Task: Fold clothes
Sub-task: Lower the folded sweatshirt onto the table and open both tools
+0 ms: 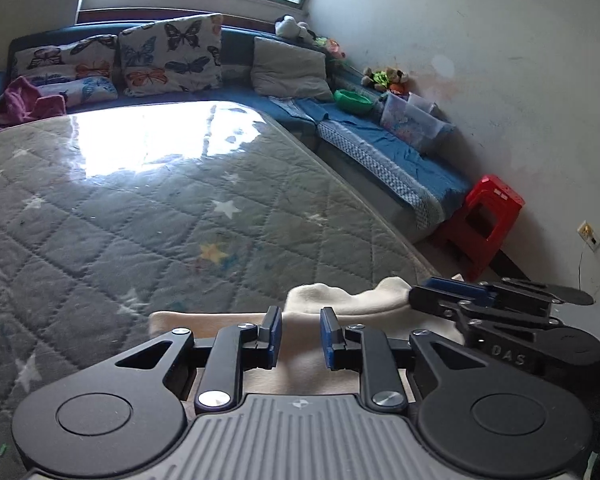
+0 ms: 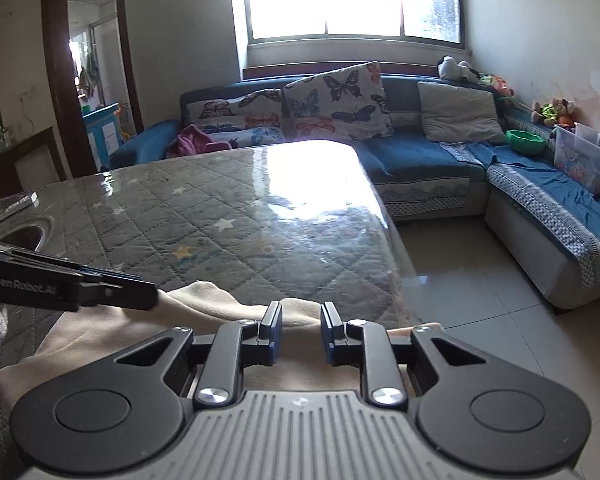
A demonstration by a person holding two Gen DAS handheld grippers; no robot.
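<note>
A cream garment [image 1: 364, 300] lies bunched on the near edge of the table [image 1: 180, 220], which has a grey quilted star cover under a shiny clear sheet. My left gripper [image 1: 300, 334] has its blue pads a narrow gap apart with the cream cloth filling the gap. From the right wrist view its tip [image 2: 154, 300] pinches a raised fold of the garment [image 2: 204, 300]. My right gripper [image 2: 300, 332] stands over the same cloth near the table's right edge with a gap between its pads. Seen from the left, its tip [image 1: 414, 298] rests at the cloth's hump.
A blue corner sofa [image 2: 420, 156] with butterfly cushions [image 2: 336, 100] runs behind and right of the table. A red stool [image 1: 488, 216] stands by the wall. Tiled floor [image 2: 460, 280] lies right of the table edge. A metal bowl [image 2: 32, 234] and a flat box [image 2: 16, 204] sit far left.
</note>
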